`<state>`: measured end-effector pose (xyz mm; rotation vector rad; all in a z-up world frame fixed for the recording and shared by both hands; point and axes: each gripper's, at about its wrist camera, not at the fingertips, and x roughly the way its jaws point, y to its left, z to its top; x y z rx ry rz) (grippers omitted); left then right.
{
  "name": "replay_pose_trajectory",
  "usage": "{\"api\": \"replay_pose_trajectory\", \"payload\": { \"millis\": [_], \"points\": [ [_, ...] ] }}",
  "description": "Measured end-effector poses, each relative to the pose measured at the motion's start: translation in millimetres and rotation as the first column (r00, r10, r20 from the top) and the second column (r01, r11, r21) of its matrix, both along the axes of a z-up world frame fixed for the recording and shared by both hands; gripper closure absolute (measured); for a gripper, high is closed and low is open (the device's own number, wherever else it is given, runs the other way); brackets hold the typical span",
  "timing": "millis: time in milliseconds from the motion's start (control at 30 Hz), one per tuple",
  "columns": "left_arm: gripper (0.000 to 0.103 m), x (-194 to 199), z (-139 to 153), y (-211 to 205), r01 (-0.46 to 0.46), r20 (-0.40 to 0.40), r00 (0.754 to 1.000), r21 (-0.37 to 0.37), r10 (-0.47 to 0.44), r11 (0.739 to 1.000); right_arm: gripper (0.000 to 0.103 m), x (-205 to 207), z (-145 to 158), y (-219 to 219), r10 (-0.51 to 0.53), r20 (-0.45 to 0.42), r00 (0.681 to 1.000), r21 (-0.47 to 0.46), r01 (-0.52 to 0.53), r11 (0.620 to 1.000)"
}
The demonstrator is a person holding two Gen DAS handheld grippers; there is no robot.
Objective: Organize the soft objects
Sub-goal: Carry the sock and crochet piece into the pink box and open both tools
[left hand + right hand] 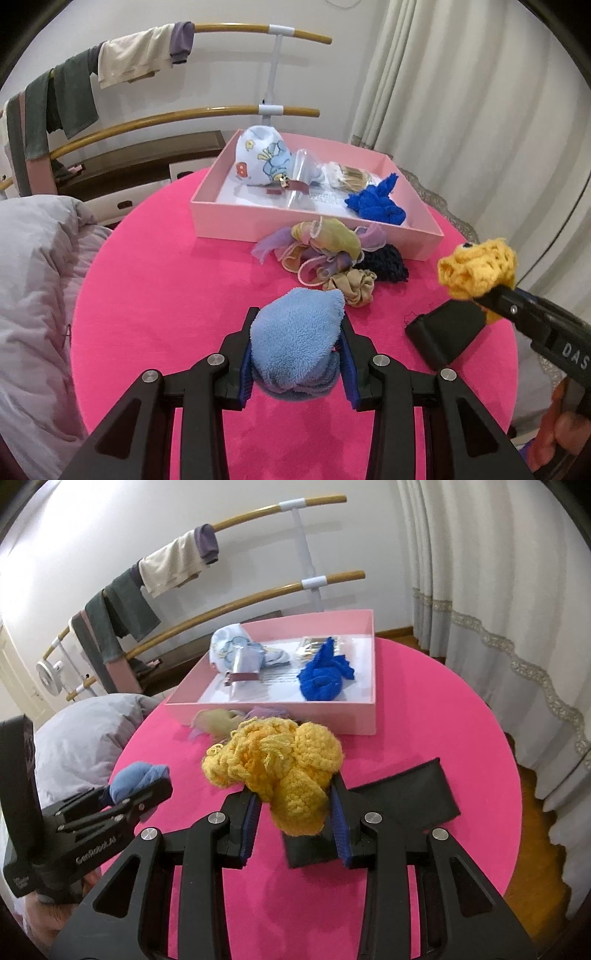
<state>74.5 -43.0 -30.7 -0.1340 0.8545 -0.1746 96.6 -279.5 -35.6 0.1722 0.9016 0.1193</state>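
Round pink table (pixel 166 277), pale curtain (pixel 461 110) behind. Nearest: left gripper (pixel 297 332) clamped on light-blue fleece cloth (pixel 295 343); right gripper (pixel 291 812) clamped on yellow crochet piece (pixel 280 768), above black pouch (pixel 406 794). Farther: loose scrunchie heap (pixel 325 251) touching pink box (pixel 258 221) containing blue knit (pixel 376 201) and printed pouch (pixel 262 155).

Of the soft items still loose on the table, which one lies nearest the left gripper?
The beige scrunchie, just ahead of the left gripper; the pastel chiffon bundle and dark knit piece lie farther.
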Motion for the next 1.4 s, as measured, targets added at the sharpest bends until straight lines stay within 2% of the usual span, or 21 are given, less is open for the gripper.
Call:
{"api": "replay_pose_trajectory", "payload": {
  "millis": [367,833,1133,1400],
  "points": [
    [0.068,-30.8,24.4,14.0,-0.012,0.041,0.999,0.008,0.012,1.000,0.071,-29.8,12.3,17.8,0.000,0.022,1.000,-0.003,0.000,1.000],
    [0.068,-47.0,49.7,24.9,-0.029,0.084,0.996,0.011,0.028,1.000,0.071,-38.4,27.1,24.1,0.023,0.046,0.999,0.009,-0.024,1.000],
    [0.068,-9.6,73.9,26.9,-0.031,0.139,0.990,0.025,0.028,0.999,0.071,-2.0,55.4,24.1,0.045,0.106,0.993,-0.023,-0.043,0.999],
    [0.068,59.2,94.1,23.9,-0.024,0.179,0.984,0.031,0.018,0.999,0.071,61.9,74.9,20.0,0.052,0.130,0.990,-0.034,-0.048,0.998]
  ]
}}
